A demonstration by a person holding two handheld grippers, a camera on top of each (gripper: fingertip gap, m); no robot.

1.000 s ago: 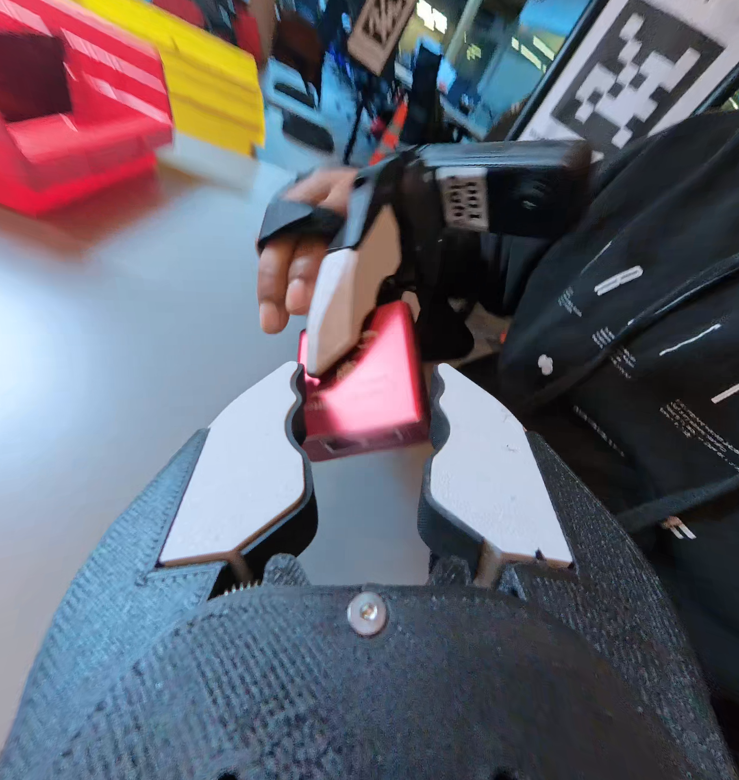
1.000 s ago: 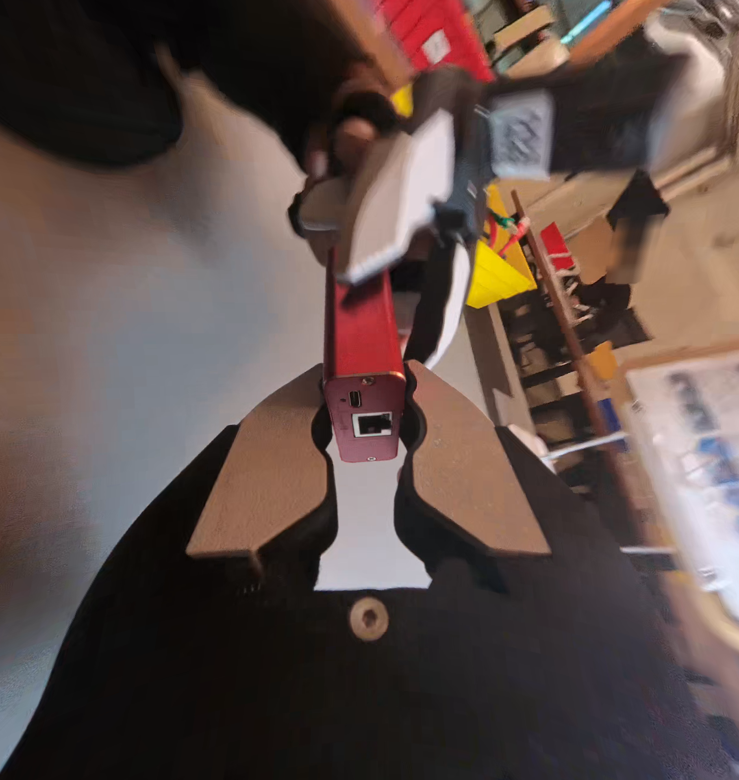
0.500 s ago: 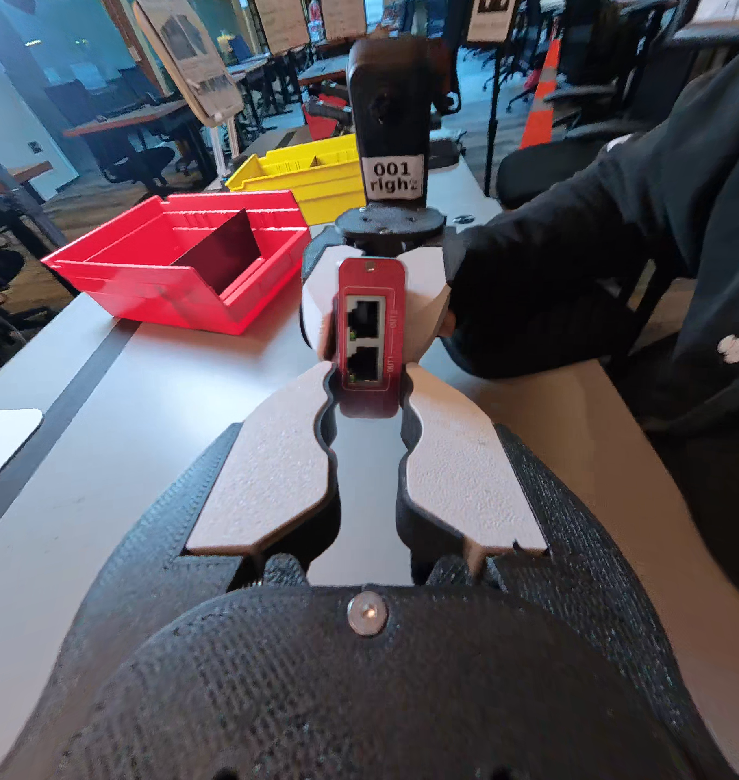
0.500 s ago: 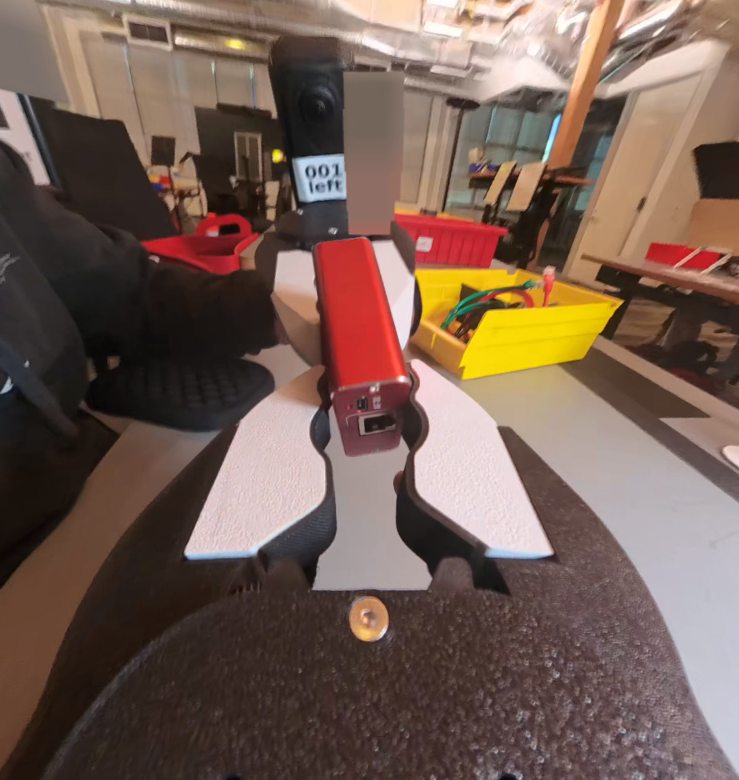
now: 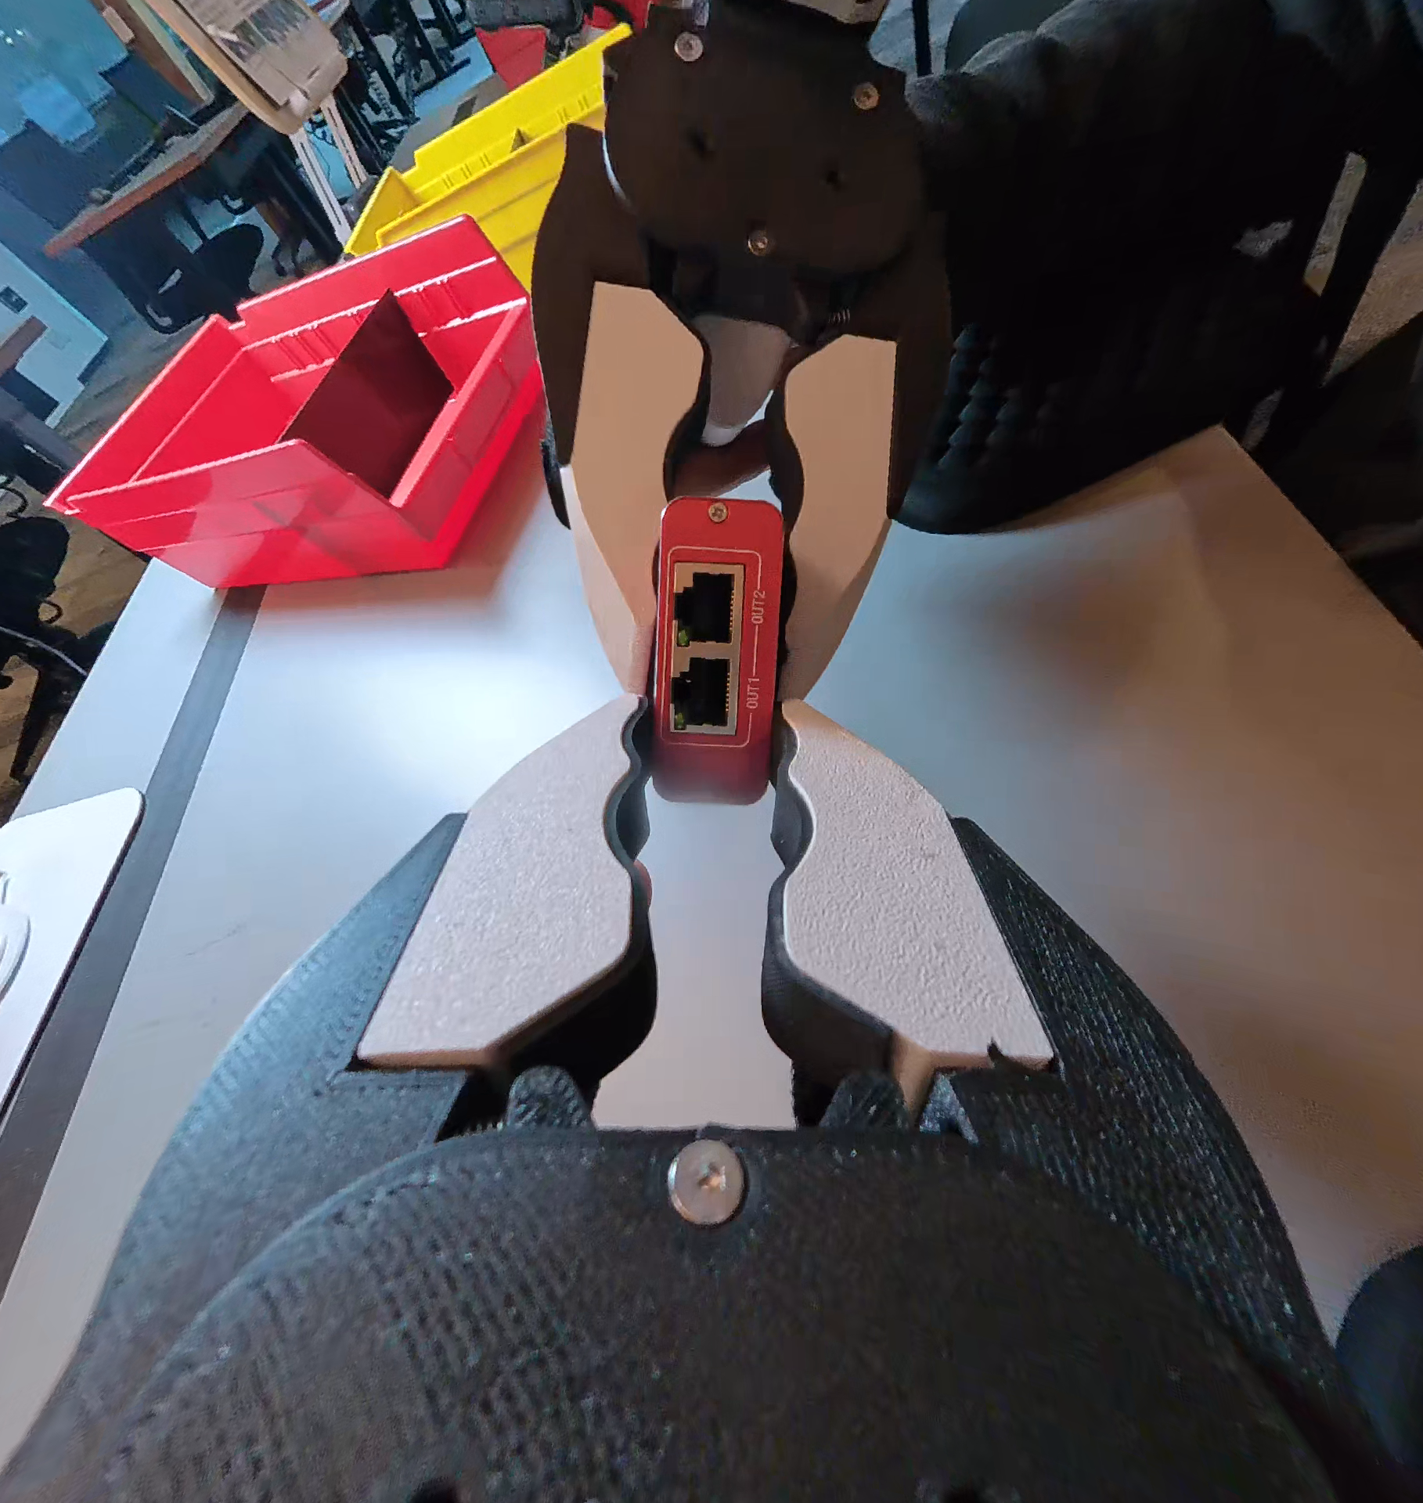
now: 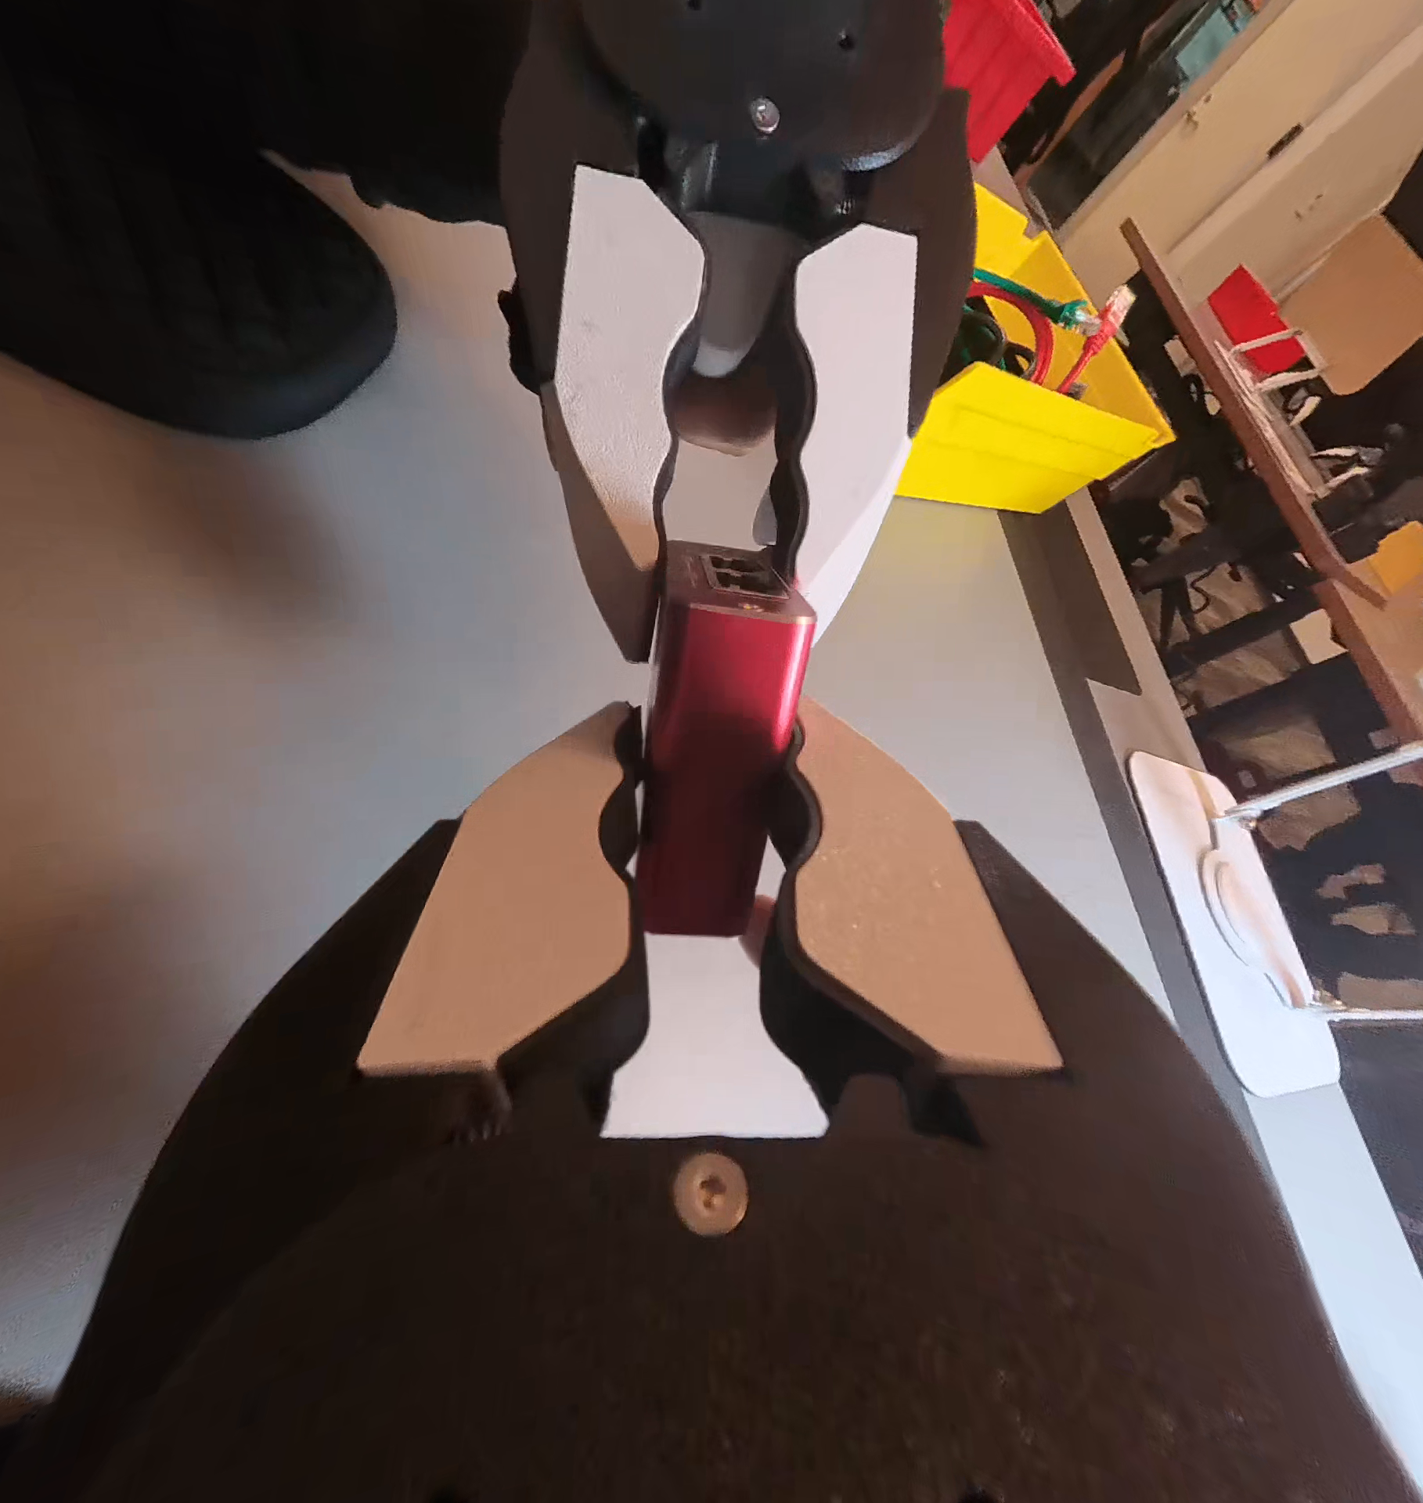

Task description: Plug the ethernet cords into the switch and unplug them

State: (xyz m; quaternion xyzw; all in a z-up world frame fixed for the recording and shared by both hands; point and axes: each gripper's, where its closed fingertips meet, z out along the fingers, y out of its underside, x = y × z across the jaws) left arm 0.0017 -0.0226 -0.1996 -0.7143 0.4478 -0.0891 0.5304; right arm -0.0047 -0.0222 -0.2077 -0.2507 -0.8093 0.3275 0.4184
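Tilted downward since the earlier frame, the red switch (image 5: 712, 651) is clamped endwise by both the left gripper (image 5: 710, 760) and right gripper (image 6: 712, 760).

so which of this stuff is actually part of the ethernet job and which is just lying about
Part of the job:
- red switch, gripped at both ends by the left gripper and right gripper
- red and green ethernet cords in the yellow bin

Just lying about:
- red bin, nothing visible inside
- white plate at the table edge
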